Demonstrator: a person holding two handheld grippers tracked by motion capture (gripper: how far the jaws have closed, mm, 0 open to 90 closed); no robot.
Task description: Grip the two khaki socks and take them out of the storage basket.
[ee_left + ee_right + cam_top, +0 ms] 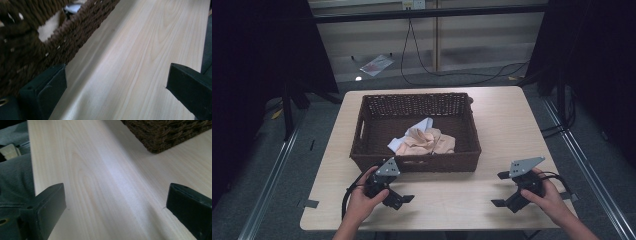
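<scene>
A dark brown woven basket (362,145) stands in the middle of the pale wooden table (502,120). Inside it lies a peach cloth (429,142) with a white piece (417,127) tucked beside it. My left gripper (399,192) rests on the table just in front of the basket's near left corner, jaws wide apart with nothing between them. The left gripper view has the basket wall (30,40) close at its upper left. Near the front right of the table, my right gripper (502,189) is open and empty too; the basket corner (162,135) lies ahead of it.
Cables (447,72) trail over the floor beyond the table, with a flat packet (376,64) lying there. Dark curtains stand at both sides. Bare wood lies between the two grippers along the front edge (447,225).
</scene>
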